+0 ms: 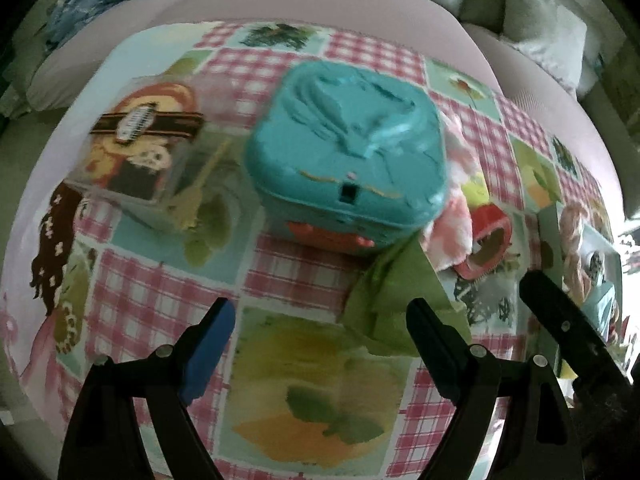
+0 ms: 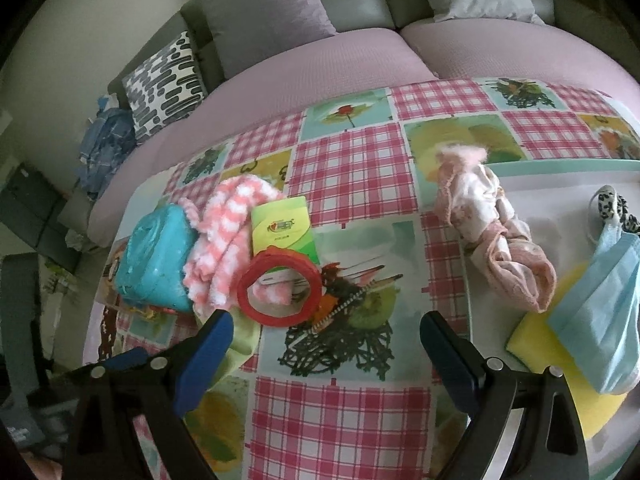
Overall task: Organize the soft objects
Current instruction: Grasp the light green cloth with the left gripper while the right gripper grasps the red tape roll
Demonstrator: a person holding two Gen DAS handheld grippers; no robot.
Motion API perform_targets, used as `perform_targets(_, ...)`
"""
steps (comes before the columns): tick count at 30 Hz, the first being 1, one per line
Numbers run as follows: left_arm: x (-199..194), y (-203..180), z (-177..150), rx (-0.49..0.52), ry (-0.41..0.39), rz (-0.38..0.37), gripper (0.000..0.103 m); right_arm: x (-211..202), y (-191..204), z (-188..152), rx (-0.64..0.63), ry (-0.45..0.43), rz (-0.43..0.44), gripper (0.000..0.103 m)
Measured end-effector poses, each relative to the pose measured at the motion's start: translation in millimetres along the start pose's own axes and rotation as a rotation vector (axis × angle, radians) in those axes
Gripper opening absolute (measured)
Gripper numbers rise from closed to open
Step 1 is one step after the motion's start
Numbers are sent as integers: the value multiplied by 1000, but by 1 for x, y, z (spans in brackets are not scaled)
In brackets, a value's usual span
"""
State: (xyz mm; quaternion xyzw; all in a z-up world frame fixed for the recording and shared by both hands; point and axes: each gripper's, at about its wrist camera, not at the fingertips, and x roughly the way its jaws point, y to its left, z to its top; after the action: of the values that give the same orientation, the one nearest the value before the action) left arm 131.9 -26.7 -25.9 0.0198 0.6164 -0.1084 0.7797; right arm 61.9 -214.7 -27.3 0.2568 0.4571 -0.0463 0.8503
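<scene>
My left gripper is open and points down at the patterned tablecloth, its fingers empty. Just ahead of it lies a green cloth, tucked against a teal box. To the box's right sit a pink-and-white fluffy cloth and a red ring. My right gripper is also open and empty, over the cloth-covered table. To its left are the fluffy cloth, the red ring and the green cloth. On its right, a white tray holds a pink garment, a blue face mask and a yellow sponge.
A clear box with a cartoon print stands left of the teal box. A green packet lies under the ring, and a leopard-print band sits in the tray. Behind the table is a pink sofa with cushions.
</scene>
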Motion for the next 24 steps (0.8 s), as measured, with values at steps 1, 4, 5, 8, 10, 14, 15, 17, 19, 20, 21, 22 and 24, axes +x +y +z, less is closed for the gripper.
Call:
perform_targets(1,3,-3,0,7,9,-6,88,0,1,0,0,1,3,96)
perform_targets(4,9,-7,-1,22,20,-7,88,3,4,1,-4,6,12,96)
perform_targets(5,11,-9,-1,27,21,-1,88,4,5,1,-4,8,18,96)
perform_targets(8,14,-11,-1,32,26,0,88,9,9,3,-4,19,25,96)
perform_targets(10,18,-15,3,33,26,-5,86,14,10,3,-3,27,30,96)
perform_targets(14,24,-14,6,28,23,-6,79,21,11,5,7,41,50,96)
perform_targets(15,25,-13,7,25,26,-16,75,24,11,7,12,44,56,96)
perform_targets(17,26,-15,6,30,26,-20,73,29,9,10,23,49,63,95)
perform_targets(19,27,-18,8,39,23,-23,69,32,10,11,23,46,54,94)
perform_targets(20,28,-19,9,39,23,-28,69,34,11,12,20,44,52,94)
perform_targets(21,29,-21,10,40,23,-27,68,35,12,13,18,40,52,93)
perform_targets(22,30,-22,11,43,23,-23,68,36,13,14,18,38,54,91)
perform_targets(24,31,-26,13,49,22,-20,66,41,14,16,22,41,55,89)
